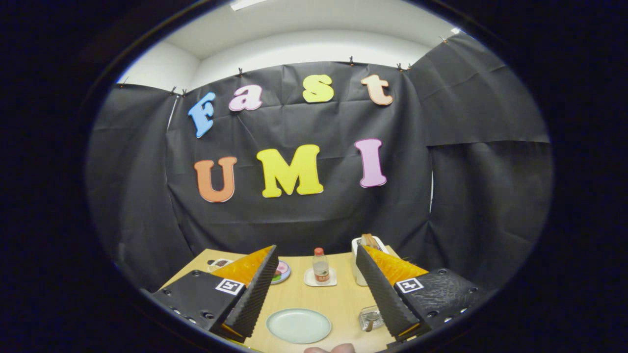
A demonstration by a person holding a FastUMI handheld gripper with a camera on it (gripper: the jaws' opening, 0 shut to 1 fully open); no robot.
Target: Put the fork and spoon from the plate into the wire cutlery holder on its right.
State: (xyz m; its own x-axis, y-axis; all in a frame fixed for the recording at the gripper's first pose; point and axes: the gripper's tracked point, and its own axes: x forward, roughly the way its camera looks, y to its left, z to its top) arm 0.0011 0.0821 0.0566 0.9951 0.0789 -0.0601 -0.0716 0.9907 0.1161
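Two fingers of hand-held gripper (314,289) spread wide, raised level above wooden table (343,299), pale round plate (299,325) between them, gripping nothing.

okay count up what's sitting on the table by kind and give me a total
Plates: 2 — pale green plate, small patterned plate
Bottles: 1 — bottle on a white coaster
Coasters: 1
Cutlery holders: 1 — wire holder
White containers: 1
Total: 6
The tool is open above the table.

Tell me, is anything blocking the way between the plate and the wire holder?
Nothing visible. The plate lies between the fingers of the open tool, the wire holder close on its right, bare table between them. The bottle stands farther back.
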